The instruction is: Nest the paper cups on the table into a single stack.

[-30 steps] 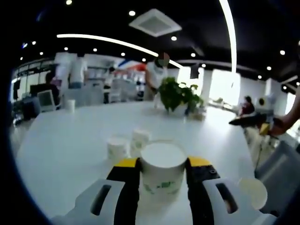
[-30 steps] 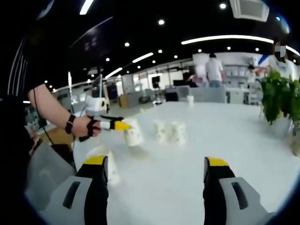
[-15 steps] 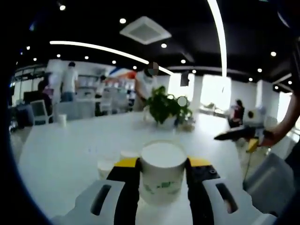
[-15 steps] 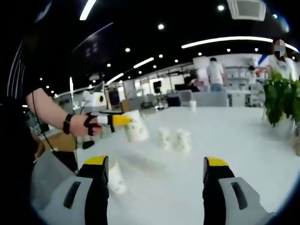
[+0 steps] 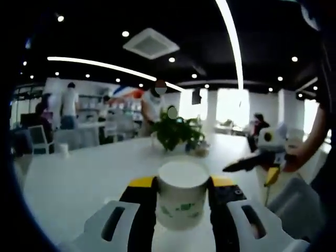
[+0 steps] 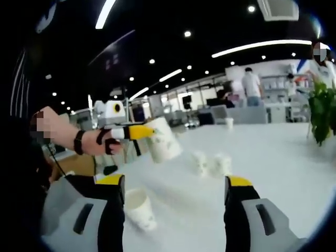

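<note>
White table [image 6: 294,157] bears three loose cups [image 6: 140,209]; left claw [image 5: 181,184] grips another cup [image 5: 182,194], right claw [image 6: 173,184] gapes.

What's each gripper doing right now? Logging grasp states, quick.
Left gripper: shut on a paper cup, lifted above the table.
Right gripper: open, holding nothing.

Left gripper [image 5: 181,185] clamped, right gripper [image 6: 173,185] agape
</note>
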The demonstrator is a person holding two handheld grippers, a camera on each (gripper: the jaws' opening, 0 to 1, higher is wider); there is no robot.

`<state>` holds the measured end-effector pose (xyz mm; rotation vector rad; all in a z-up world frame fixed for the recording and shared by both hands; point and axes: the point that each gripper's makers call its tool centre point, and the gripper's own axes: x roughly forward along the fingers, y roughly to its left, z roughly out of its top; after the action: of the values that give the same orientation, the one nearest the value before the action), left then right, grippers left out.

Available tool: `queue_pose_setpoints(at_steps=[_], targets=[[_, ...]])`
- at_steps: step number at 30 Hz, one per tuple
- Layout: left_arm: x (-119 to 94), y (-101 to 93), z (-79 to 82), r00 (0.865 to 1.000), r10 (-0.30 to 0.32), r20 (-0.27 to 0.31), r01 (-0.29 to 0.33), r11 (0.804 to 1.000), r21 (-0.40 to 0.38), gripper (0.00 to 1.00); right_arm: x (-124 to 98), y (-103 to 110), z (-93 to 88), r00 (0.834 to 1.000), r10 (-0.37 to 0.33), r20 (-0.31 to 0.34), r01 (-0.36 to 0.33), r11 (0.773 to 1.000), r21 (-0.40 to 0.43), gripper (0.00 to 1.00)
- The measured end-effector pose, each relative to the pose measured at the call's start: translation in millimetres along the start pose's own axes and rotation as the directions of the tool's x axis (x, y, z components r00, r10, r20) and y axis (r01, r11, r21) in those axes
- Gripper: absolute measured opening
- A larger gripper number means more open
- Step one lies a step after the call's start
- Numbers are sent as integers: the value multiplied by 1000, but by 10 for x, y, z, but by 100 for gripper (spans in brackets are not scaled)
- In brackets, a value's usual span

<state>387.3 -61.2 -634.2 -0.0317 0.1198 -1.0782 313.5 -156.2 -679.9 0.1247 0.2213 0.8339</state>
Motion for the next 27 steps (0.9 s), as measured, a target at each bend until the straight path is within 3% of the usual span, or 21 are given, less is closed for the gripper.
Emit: queue_pose_setpoints(at_steps=[15,27], targets=[[35,-144,213,998,-31,46,32,999,-22,37,266,276,137,993,116,21,-117,993,11,74],[98,-243,261,996,-61,60,64,997,-38,37,422,453,113,981,194,8,-194,981,22,71]])
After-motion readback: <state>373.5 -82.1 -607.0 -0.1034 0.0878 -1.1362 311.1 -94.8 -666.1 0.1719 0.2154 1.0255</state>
